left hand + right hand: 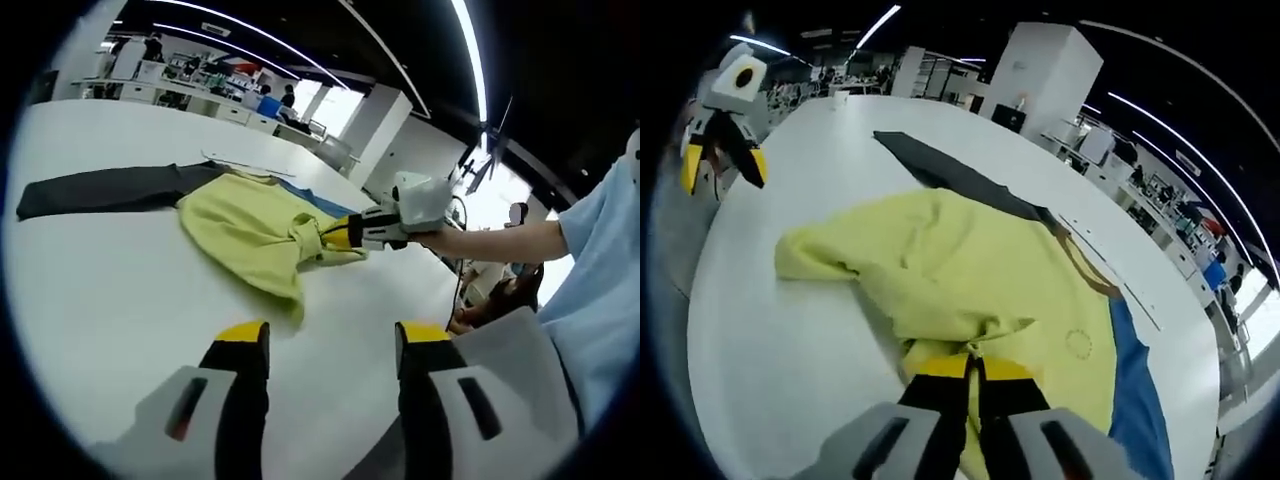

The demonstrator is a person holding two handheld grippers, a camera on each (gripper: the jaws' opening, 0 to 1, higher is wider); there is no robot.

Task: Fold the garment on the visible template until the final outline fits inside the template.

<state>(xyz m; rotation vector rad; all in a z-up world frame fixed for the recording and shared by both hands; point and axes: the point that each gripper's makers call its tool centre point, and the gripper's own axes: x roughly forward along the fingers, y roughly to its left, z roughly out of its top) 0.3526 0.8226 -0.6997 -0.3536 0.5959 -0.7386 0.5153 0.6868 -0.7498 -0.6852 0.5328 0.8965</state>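
While your right gripper (972,368) pinches a bunched fold of the yellow garment (970,275), your left gripper (332,340) waits over bare table (110,290) with its jaws wide apart and nothing between them. The right jaws are closed tight on the cloth, black and yellow tips pressed together with fabric puckering just ahead of them. That grip looks meant to lift and carry this edge across the rest of the garment as a fold.

The garment lies crumpled on the white table, partly spread, one lobe reaching toward the near left in the right gripper view. It rests over a blue sheet (1135,385), probably the template, which peeks out along the garment's right side. A dark grey cloth (955,175) stretches away beyond it toward the far end of the table; whether it touches the garment there is hard to say.

In the left gripper view you can see the right gripper (385,225) at the garment's right edge, your hand (440,238) behind it. In the right gripper view the left gripper (722,140) hangs at far left, well apart from the cloth.

Folding seems at an early stage: the outline is loose and uneven, and the free gripper looks placed to take another edge.
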